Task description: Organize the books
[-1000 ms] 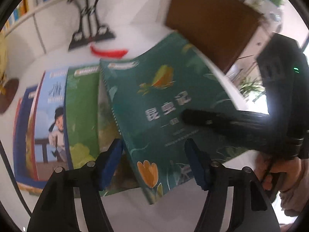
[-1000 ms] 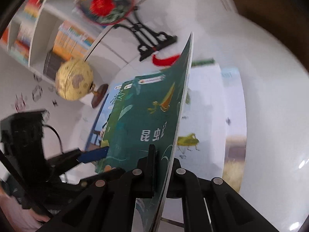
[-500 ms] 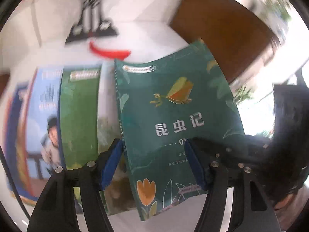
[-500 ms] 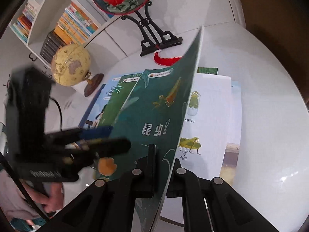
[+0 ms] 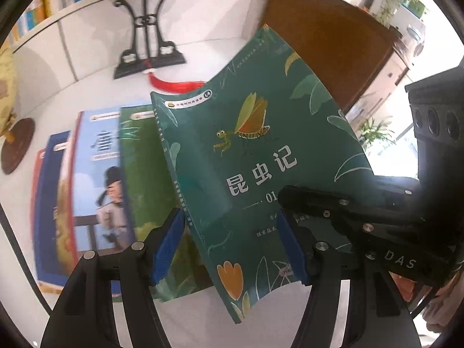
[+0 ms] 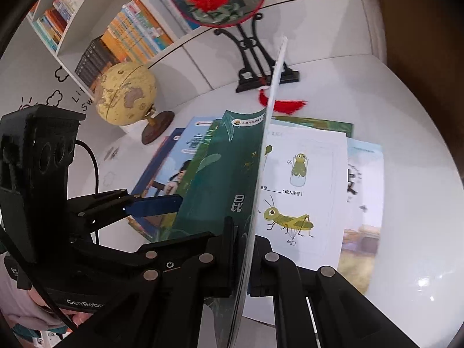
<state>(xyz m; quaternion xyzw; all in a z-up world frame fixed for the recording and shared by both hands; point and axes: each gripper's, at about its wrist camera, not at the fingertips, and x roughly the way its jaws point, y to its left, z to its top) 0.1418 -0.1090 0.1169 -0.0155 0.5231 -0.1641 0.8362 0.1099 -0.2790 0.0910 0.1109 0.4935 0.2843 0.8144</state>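
Right gripper [image 6: 246, 258] pinched the lower edge of the green insect book [image 5: 261, 156], cover lifted off the worksheet page [image 6: 301, 191] on the white table [image 6: 406, 174]. Left gripper [image 5: 229, 243] was spread, blue pads straddling the book's spine side, touching nothing. Step looked like closing or lifting 1 book from the fanned row of books [image 5: 95, 179]. Next move probably needs the left gripper to clamp the spine before shifting it.

Five books [image 5: 255, 156], one globe [image 6: 126, 94], one fan stand [image 6: 255, 58].
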